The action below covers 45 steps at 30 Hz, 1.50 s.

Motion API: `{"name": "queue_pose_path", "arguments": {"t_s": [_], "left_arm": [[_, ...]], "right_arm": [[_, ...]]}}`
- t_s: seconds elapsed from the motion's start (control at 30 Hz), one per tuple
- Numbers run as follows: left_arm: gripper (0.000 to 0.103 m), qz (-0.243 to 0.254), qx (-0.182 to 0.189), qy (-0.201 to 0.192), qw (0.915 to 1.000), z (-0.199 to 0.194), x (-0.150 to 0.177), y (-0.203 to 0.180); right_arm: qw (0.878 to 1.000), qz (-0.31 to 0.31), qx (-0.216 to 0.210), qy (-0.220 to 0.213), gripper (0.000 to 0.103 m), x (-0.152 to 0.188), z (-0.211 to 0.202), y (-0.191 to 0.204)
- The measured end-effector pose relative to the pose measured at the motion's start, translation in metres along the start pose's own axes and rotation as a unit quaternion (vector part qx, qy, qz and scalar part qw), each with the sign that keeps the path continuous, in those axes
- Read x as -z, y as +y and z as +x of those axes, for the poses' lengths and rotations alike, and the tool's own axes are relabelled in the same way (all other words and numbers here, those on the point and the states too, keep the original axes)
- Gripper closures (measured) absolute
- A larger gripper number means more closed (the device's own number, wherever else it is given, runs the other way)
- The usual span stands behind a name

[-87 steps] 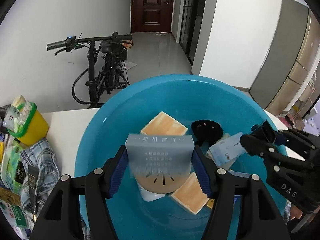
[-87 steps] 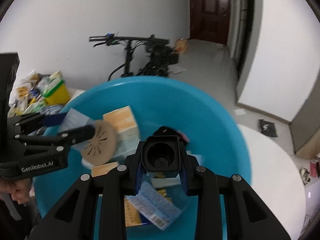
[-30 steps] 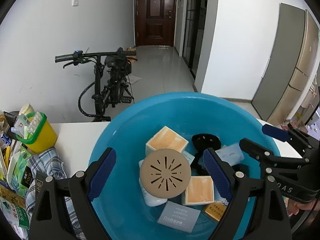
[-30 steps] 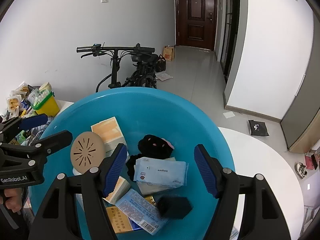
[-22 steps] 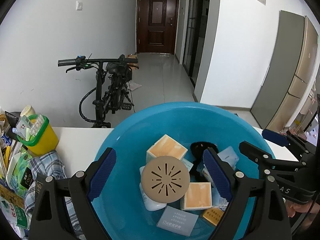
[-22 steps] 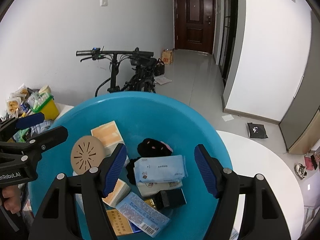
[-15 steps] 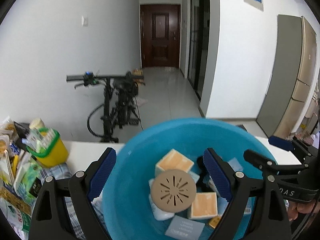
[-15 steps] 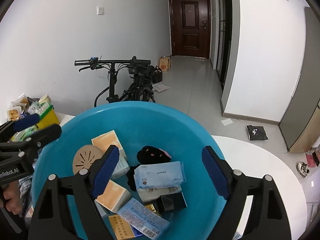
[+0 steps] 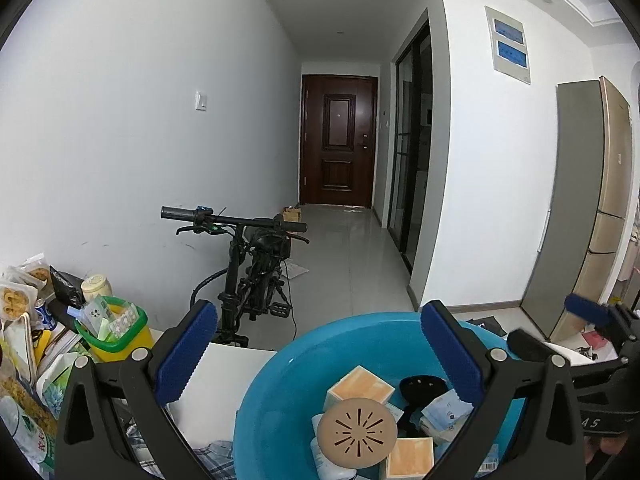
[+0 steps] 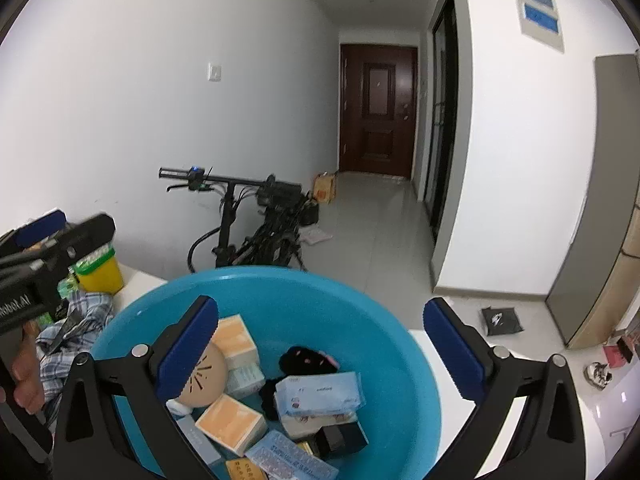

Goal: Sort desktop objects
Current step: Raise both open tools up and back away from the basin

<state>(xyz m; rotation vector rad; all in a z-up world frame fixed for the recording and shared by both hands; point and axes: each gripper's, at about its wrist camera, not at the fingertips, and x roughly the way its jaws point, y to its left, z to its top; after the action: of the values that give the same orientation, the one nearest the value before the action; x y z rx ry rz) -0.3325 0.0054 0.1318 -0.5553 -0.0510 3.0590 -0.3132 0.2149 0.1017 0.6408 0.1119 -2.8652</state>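
Note:
A blue basin [image 9: 276, 380] [image 10: 360, 292] sits on the white table, low in both views. It holds a tan slotted disc [image 9: 356, 434], orange-topped boxes [image 10: 232, 420], a pale blue tissue pack [image 10: 318, 390], a small black box [image 10: 340, 438] and a black fuzzy item [image 10: 306, 358]. My left gripper [image 9: 318, 332] hangs above the basin's near-left side, its jaws opening wide with nothing between them. My right gripper [image 10: 320, 320] is over the basin, its jaws also opening and empty. Each gripper shows at the edge of the other's view.
A yellow bin with a green rim [image 9: 116, 336] and snack packets [image 9: 20, 312] crowd the table's left end, beside a plaid cloth [image 10: 76, 320]. A bicycle [image 9: 248, 272] leans behind the table. Bare table top [image 10: 560, 408] lies right of the basin.
The left gripper let go of a grey box and the right of a black box; both now lie in the basin. Both grippers rose, tilted up and spread their jaws wider.

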Motion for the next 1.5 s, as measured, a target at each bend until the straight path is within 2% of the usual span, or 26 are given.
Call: {"name": "queue_pose_path", "arguments": {"t_s": [0.13,0.2,0.33,0.5,0.83,1.03,1.17,1.5], "left_arm": [[0.000,0.007,0.005,0.000,1.0000,-0.002,0.001,-0.005],[0.000,0.010,0.006,-0.001,0.9999,-0.003,0.002,-0.007],[0.000,0.010,0.009,-0.004,0.9999,-0.006,0.002,-0.010],[0.000,0.012,0.003,-0.013,0.9998,-0.013,0.001,-0.009],[0.000,0.011,0.004,-0.015,0.9998,-0.042,0.004,-0.001],[0.000,0.016,0.005,-0.022,0.9996,-0.067,-0.001,-0.005],[0.000,0.009,0.013,-0.003,0.9999,-0.079,-0.002,-0.004],[0.000,0.003,0.008,-0.020,0.9998,-0.135,-0.002,0.003]], "right_arm": [[0.997,0.018,0.022,-0.066,0.001,-0.004,-0.020,0.001],[0.996,0.015,0.022,-0.080,0.001,-0.007,-0.027,0.003],[0.996,0.009,0.034,-0.080,0.001,-0.010,-0.031,0.007],[0.997,0.024,0.014,-0.072,0.001,-0.010,-0.033,0.005],[0.997,0.032,0.028,-0.070,0.001,-0.005,-0.049,0.005],[0.996,0.029,0.035,-0.076,0.001,-0.007,-0.074,0.003],[0.996,0.028,0.042,-0.077,0.001,-0.008,-0.093,0.003],[0.995,0.026,0.042,-0.083,0.001,-0.002,-0.141,0.006]]}}
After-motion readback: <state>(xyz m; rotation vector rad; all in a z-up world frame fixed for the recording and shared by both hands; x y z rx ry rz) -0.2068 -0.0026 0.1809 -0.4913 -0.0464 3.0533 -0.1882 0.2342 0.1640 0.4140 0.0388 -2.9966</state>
